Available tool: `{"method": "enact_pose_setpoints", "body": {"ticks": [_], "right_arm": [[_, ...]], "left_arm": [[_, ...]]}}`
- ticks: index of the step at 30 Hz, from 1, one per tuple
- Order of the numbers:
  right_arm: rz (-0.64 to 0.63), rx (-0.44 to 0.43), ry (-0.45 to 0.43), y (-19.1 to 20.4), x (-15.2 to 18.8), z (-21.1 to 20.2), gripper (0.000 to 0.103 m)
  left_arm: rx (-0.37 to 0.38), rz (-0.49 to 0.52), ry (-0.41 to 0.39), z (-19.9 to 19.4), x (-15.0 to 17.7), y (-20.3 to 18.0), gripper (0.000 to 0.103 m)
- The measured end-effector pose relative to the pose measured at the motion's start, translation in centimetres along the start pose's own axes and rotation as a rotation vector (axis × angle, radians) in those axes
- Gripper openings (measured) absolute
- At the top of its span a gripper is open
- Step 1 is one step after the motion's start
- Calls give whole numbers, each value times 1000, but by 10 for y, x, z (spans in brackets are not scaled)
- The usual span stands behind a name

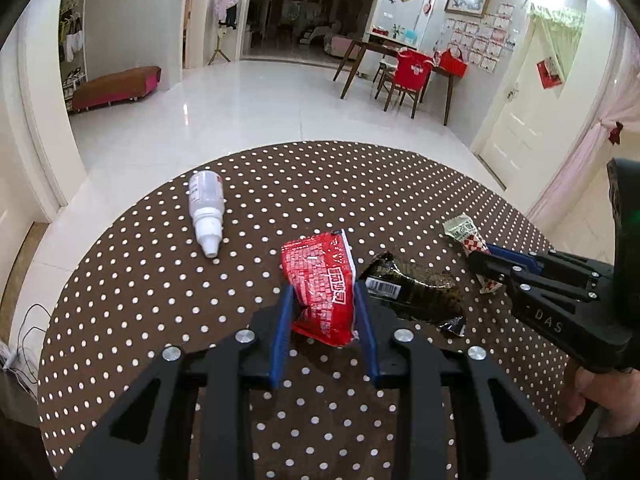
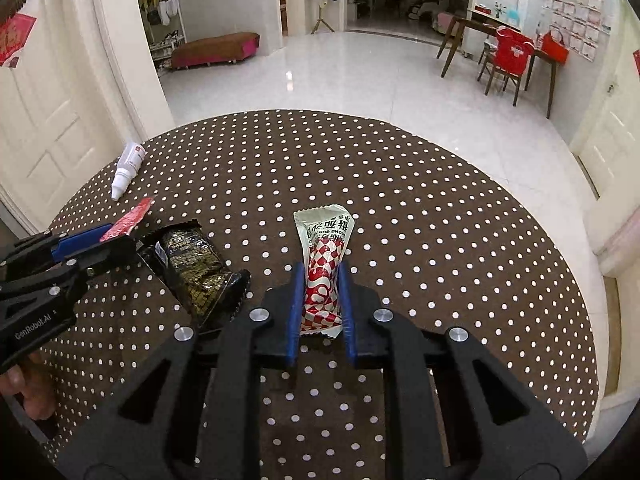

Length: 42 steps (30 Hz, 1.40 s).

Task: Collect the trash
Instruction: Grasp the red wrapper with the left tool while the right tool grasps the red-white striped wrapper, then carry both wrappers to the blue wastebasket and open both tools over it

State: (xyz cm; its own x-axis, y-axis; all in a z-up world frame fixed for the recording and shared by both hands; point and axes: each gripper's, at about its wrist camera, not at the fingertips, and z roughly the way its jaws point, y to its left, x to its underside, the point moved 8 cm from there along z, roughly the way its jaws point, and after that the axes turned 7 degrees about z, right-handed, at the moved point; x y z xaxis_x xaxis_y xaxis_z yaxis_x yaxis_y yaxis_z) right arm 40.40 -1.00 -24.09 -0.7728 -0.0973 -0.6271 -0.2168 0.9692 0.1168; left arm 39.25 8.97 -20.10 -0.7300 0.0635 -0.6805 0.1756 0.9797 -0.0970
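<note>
We see our left claw (image 1: 324, 300) clamped on the red packet (image 1: 320, 280) and our right claw (image 2: 322, 276) clamped on the checked wrapper (image 2: 325, 268), both mid-desk (image 2: 440, 240); the black wrapper (image 2: 192, 268) lies between them.

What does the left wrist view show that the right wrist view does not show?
Only the left wrist view: the left gripper clamping the red packet seen whole, and a barcode on the black wrapper.

Only the right wrist view: the right gripper shut on the checked packet from behind, with its printed top.

Both: the dotted table, the white bottle lying down, all three wrappers, and the other gripper from the side.
</note>
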Motion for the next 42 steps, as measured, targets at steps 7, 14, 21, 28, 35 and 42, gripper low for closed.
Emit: {"method": "enact_pose_setpoints", "body": {"ticks": [7, 14, 21, 28, 35, 42], "right_arm": [[38, -51, -47, -12, -8, -21, 16], [33, -76, -99, -20, 0, -66, 16], [73, -129, -172, -45, 5, -125, 16], [96, -111, -263, -72, 18, -189, 16], [146, -81, -343, -110, 38, -251, 16], [214, -22, -405, -165, 65, -305, 16]], "left_arm": [[27, -10, -55, -13, -2, -4, 25], [33, 20, -127, -55, -2, -30, 25], [66, 56, -198, -100, 2, -80, 25], [109, 117, -254, -138, 10, -142, 25], [161, 182, -302, -172, 12, -209, 25], [250, 267, -323, -192, 25, -289, 25]]}}
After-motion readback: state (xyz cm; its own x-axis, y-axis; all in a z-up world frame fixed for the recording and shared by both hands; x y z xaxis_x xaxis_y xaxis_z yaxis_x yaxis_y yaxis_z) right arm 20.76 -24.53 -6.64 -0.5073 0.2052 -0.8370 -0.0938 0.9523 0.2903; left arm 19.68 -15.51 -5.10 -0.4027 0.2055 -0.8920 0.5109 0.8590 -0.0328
